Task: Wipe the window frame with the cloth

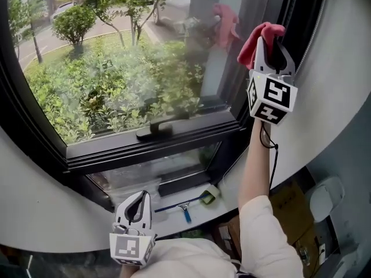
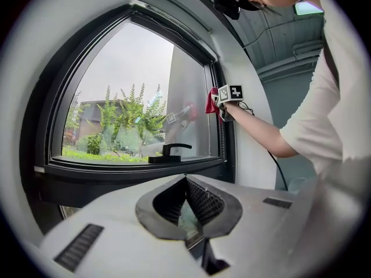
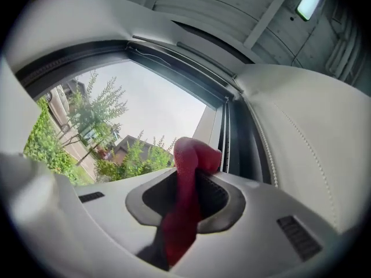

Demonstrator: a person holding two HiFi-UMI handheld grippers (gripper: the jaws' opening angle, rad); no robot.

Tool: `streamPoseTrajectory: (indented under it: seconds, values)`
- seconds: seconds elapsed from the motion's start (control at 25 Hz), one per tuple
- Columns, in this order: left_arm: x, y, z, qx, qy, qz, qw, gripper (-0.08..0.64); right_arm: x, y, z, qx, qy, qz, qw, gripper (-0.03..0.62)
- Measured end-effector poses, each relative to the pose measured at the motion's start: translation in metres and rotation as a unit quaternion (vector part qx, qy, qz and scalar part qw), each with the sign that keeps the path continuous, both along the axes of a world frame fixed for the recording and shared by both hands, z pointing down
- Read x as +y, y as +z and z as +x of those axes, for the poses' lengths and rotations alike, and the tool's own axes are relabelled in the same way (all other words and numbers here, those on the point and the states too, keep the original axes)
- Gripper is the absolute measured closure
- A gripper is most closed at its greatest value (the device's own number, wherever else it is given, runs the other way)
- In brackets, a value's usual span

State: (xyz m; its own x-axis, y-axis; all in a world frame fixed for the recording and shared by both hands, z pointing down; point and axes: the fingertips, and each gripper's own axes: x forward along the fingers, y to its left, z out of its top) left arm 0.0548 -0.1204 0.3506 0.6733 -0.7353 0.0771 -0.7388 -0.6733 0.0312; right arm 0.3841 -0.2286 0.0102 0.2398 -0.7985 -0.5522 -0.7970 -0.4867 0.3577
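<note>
- One red cloth (image 1: 259, 40) is up at the right side of the window, its bunched end against the dark upright of the window frame (image 1: 297, 22), beside the glass.
- The right gripper (image 1: 271, 46) is clenched on the cloth. In the right gripper view, the cloth (image 3: 186, 175) runs up between the jaws and folds over their tips.
- The person's arm (image 1: 255, 161) reaches up to hold it there.
- A black window handle (image 1: 155, 130) lies on the lower rail of the frame.
- The left gripper (image 1: 141, 197) hangs low near the sill, jaws together with nothing between them.
- A blue-handled squeegee (image 1: 184, 208) lies on the sill (image 1: 232, 196) under the window.
</note>
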Motion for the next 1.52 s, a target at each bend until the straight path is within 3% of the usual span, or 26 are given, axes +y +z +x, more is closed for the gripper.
streamPoseTrajectory:
  seconds: [0.44, 0.8, 1.04, 1.52]
  values:
    - [-0.025, 0.001, 0.012, -0.004, 0.019, -0.007, 0.9998, 0.551, -0.033, -0.017, 0.032, 0.014, 0.095, -0.018, 0.995, 0.497]
    - [-0.042, 0.002, 0.009, -0.002, 0.023, -0.014, 0.9996, 0.551, -0.041, -0.015, 0.034, 0.027, 0.171, -0.047, 0.984, 0.497]
    - [-0.046, 0.004, 0.007, -0.003, 0.022, -0.019, 0.9996, 0.551, -0.042, -0.013, 0.037, 0.025, 0.182, -0.048, 0.982, 0.497]
    - [-0.044, 0.003, 0.013, -0.003, 0.030, -0.013, 0.9995, 0.551, -0.041, -0.005, 0.038, 0.009, 0.155, -0.054, 0.986, 0.497]
